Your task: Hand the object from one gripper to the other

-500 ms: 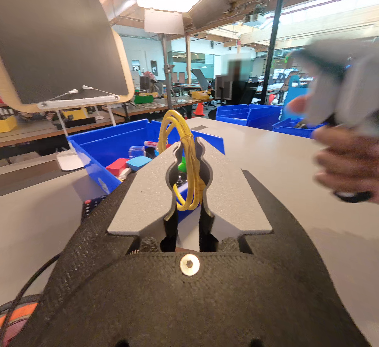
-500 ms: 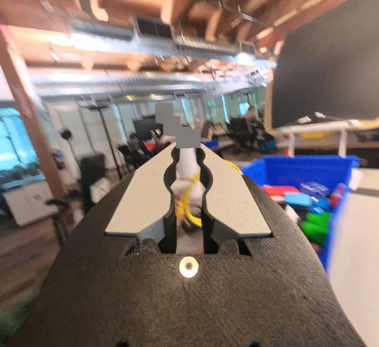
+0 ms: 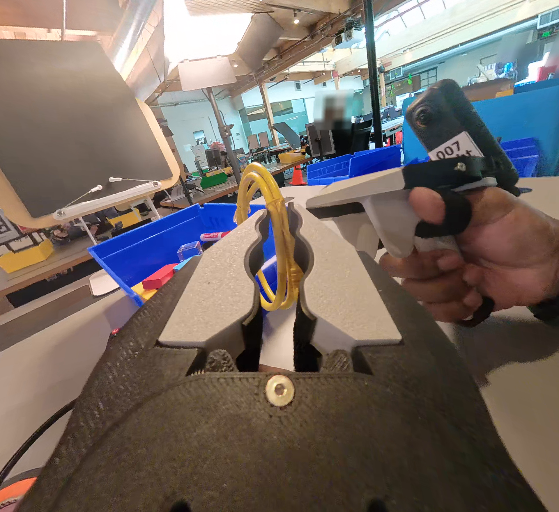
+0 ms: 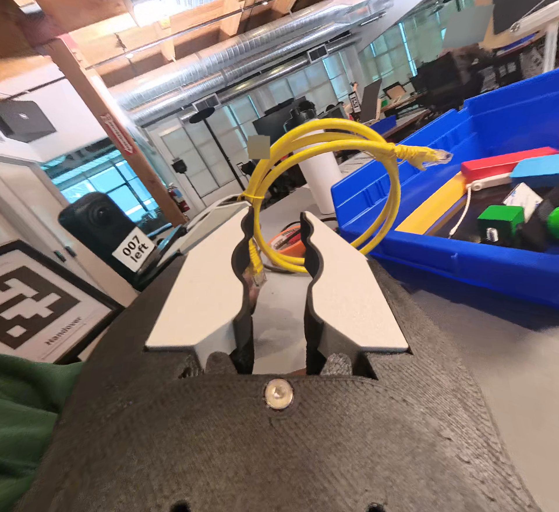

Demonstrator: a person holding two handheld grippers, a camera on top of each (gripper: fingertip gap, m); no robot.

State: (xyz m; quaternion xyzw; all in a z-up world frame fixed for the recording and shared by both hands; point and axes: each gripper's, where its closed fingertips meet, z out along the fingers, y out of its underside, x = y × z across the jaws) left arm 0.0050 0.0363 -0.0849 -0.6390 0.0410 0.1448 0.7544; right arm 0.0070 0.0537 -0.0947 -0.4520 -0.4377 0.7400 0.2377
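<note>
A printed white label (image 3: 453, 150) is carried on one camera (image 3: 429, 119), another label (image 4: 134, 248) on a second camera (image 4: 96, 216); a marker board (image 4: 39, 301) is captioned.

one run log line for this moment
phase: pre-handover | left gripper: shut on yellow cable | right gripper: open around cable | blue bin: behind

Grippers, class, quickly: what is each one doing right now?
Left gripper: fingers shut on the yellow cable.
Right gripper: fingers open around the cable's coil, not yet gripping it.
</note>
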